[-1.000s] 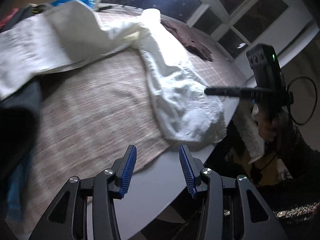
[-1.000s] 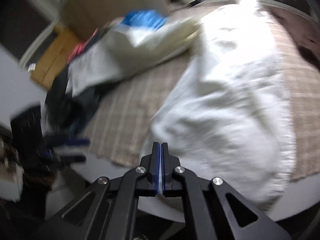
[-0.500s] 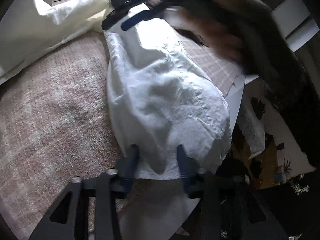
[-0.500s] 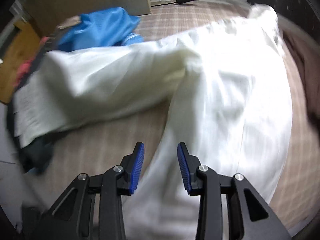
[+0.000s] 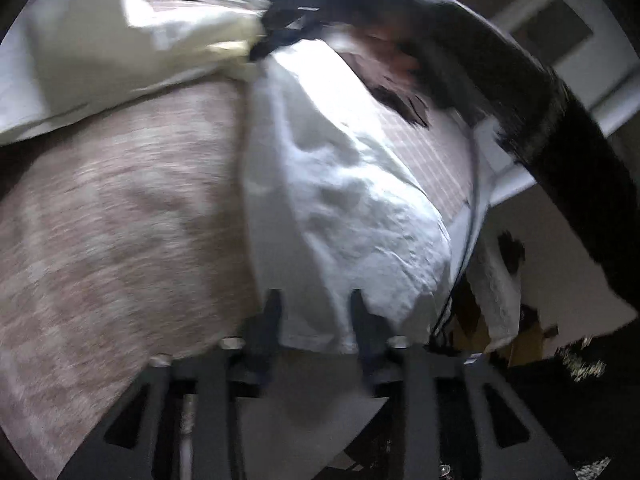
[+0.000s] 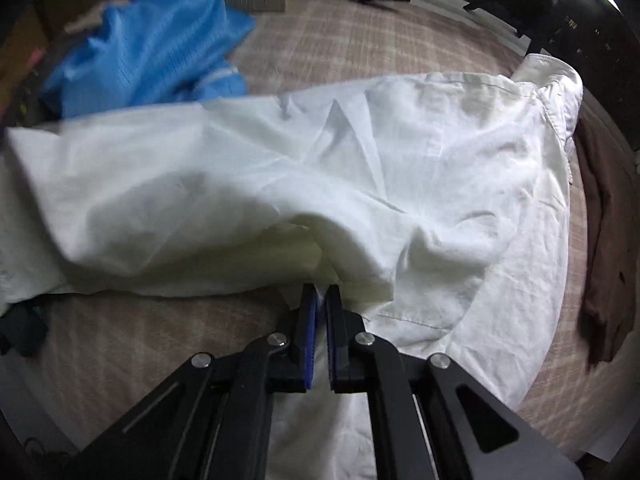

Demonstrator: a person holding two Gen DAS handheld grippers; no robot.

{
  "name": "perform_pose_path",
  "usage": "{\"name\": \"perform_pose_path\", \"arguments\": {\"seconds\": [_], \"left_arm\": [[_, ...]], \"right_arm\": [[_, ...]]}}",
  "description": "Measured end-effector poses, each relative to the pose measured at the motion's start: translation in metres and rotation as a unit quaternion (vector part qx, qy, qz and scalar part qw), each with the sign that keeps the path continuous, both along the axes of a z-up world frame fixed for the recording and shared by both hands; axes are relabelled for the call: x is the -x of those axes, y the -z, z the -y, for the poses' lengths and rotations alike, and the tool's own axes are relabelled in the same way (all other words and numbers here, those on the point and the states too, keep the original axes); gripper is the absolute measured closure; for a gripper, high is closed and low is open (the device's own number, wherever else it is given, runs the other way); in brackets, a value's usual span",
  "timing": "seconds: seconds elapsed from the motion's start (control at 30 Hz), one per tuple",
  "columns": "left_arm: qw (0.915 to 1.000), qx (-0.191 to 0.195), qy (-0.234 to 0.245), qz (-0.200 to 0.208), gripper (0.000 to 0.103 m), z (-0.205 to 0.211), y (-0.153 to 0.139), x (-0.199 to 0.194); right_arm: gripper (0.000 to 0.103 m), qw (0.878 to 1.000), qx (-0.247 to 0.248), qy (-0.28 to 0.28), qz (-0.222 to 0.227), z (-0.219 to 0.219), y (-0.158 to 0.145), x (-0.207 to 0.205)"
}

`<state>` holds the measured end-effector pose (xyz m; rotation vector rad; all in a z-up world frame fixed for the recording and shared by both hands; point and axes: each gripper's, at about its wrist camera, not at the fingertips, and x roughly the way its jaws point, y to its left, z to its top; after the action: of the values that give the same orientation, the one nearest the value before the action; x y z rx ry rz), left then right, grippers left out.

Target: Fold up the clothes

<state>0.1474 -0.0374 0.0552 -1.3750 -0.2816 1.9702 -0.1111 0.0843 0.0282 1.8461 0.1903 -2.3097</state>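
Plainly the white shirt (image 6: 400, 184) is the thing in hand: it lies spread and rumpled across the checked cloth (image 6: 352, 44) that covers the bench, its collar end at the far right of the right wrist view and its lower hem hanging toward the bench's near edge. It looks like thin woven cotton, light, limp and quick to crease, so it should drape and slide rather than hold any shape; my guess is that seams, hems and doubled edges give the surest hold, since a single layer could slip out. The right tongs (image 6: 320, 312) are pinched shut on a raised fold of the shirt near its middle, a sliver of white showing between the blue pads. The left tongs (image 5: 316, 308), blurred, stand part-way apart and are opening, straddling the shirt's hem (image 5: 316, 332) with cloth between the fingers but no pads pressing on it. Beyond the shirt lie a crumpled blue garment (image 6: 152, 56) at the far left and a brown garment (image 6: 608, 240) along the right edge.
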Motion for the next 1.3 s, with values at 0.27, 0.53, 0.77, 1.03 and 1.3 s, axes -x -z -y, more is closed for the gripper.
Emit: {"name": "perform_pose_path", "arguments": {"seconds": [0.27, 0.53, 0.77, 1.03, 1.3], "left_arm": [[0.9998, 0.016, -0.007, -0.004, 0.049, -0.003, -0.002, 0.011], [0.9992, 0.009, 0.039, -0.009, 0.047, -0.048, -0.004, 0.025], [0.9990, 0.005, 0.028, -0.034, 0.082, -0.046, -0.017, 0.019], [0.9973, -0.059, 0.027, -0.035, 0.096, -0.029, -0.045, 0.018], [0.9979, -0.054, 0.032, -0.014, 0.096, -0.026, -0.071, 0.046]], "right_arm": [[0.099, 0.989, 0.142, 0.038, 0.003, -0.066, -0.049, -0.011], [0.099, 0.990, 0.137, 0.034, -0.005, -0.076, -0.057, -0.012], [0.099, 0.991, 0.134, 0.027, -0.005, -0.070, -0.049, -0.009], [0.092, 0.991, 0.131, 0.011, -0.018, -0.063, -0.053, -0.024], [0.067, 0.971, 0.224, -0.023, -0.077, -0.088, -0.071, -0.203]]}}
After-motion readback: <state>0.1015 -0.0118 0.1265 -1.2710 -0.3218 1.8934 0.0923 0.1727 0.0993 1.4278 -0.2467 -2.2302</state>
